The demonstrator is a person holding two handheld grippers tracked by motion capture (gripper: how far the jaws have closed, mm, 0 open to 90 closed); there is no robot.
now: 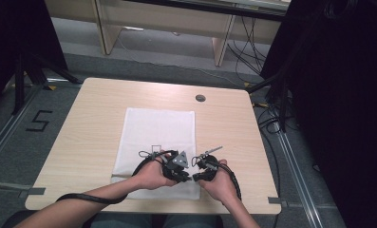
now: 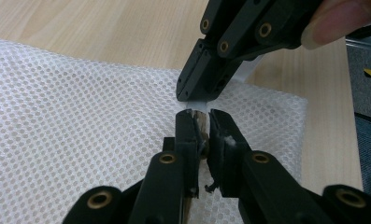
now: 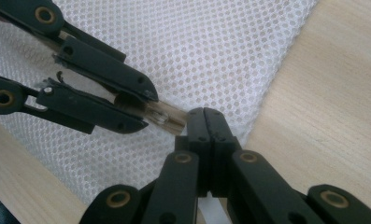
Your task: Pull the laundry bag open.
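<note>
Here, a small wooden piece, short and stick-like, sits clamped between the pads of the left gripper and is held low over a white mesh bag. In the right gripper view the same piece juts from the left gripper's tips, and its free end touches the tips of the right gripper. The right gripper's jaws are pressed fully together; a narrow white strip runs from their tips in the left gripper view, but whether they pinch it I cannot tell.

In the high view the left gripper and the right gripper meet tip to tip over the near right part of the mesh bag, each in one of the person's hands, with forearms coming in from the bottom edge.

The bag lies flat on the desk, a light wood-grain top with rounded corners. A round cable port sits near the desk's far edge.

Around the desk is grey floor with a painted number 5 at left and tape marks near the corners. Black drapes hang at both sides, with tripod legs at left and loose cables at right. Pale wooden furniture stands beyond the desk.
</note>
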